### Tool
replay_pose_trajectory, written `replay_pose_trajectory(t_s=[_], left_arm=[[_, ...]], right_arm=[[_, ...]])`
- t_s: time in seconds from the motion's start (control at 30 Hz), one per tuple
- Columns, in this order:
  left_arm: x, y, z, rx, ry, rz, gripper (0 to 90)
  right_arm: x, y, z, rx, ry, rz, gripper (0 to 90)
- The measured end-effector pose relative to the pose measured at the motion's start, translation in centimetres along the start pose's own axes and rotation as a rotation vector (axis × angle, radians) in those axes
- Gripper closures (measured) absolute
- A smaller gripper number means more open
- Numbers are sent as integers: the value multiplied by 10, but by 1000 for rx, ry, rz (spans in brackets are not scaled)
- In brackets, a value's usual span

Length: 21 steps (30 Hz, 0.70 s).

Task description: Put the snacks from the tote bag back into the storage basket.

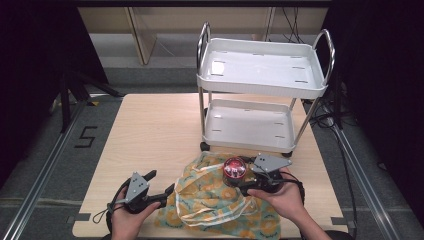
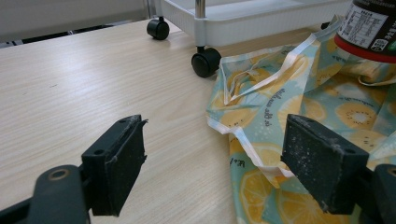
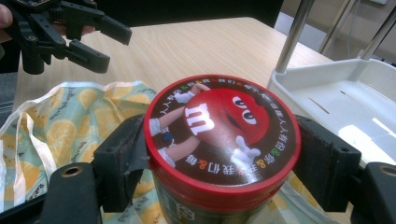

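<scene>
In the high view, the right gripper [image 1: 243, 184] is clamping the red-lidded candy jar [image 1: 234, 168] at lower centre, over the lemon-print bag [image 1: 215, 205]; the left gripper [image 1: 162, 186] is waiting at lower left.

In the left gripper view, its jaws are standing spread apart, one over the wooden table [image 2: 93, 84].

In the right gripper view, both jaws are pressing the jar's sides (the white cart [image 3: 336, 93] is at right).

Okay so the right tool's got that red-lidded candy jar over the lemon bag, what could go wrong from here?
1. The right tool grips the candy jar only at its round lid, so it might slip or twist out.
2. The lemon-print bag lies crumpled and flat; lowering the jar may just crush it unless the open left tool spreads its mouth.
3. The white cart stands close; a swing could knock it.
</scene>
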<state>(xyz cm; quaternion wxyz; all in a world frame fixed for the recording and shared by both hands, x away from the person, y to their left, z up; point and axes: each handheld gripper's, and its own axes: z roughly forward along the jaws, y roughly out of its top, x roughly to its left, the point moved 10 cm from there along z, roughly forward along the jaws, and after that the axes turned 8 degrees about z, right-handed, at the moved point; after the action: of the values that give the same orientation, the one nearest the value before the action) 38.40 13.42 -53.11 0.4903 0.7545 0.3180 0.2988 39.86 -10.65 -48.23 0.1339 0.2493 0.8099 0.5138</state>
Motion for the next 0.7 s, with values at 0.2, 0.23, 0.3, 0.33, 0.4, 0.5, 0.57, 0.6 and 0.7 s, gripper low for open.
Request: replay_pose_trajectory(t_s=[0.2,0.23,0.3,0.33,0.4,0.5,0.57,0.6,0.7], left_arm=[[1,1,1,-8,1,2,207],[1,1,1,-7,4,2,207],[2,1,1,-8,3,8,208],[2,2,2,-15,-1,6,208],[2,1,1,-4,13,-14,208],[3,1,1,-13,6,-4,210],[3,2,0,-11,12,-12,223],[3,2,0,-19,7,-10,225],[2,2,0,-12,14,-17,225]], right_arm=[[-1,2,-1,-2,-3,-5,259],[-3,4,-1,-11,-12,-23,259],[-1,4,0,-11,0,-11,260],[-1,5,1,-14,1,-29,260],[0,5,1,-13,1,-3,260],[-1,6,2,-10,-3,-12,260],[-2,7,1,-14,-3,-12,260],[-3,6,0,-15,-6,-9,260],[-6,6,-1,-15,-20,-18,260]])
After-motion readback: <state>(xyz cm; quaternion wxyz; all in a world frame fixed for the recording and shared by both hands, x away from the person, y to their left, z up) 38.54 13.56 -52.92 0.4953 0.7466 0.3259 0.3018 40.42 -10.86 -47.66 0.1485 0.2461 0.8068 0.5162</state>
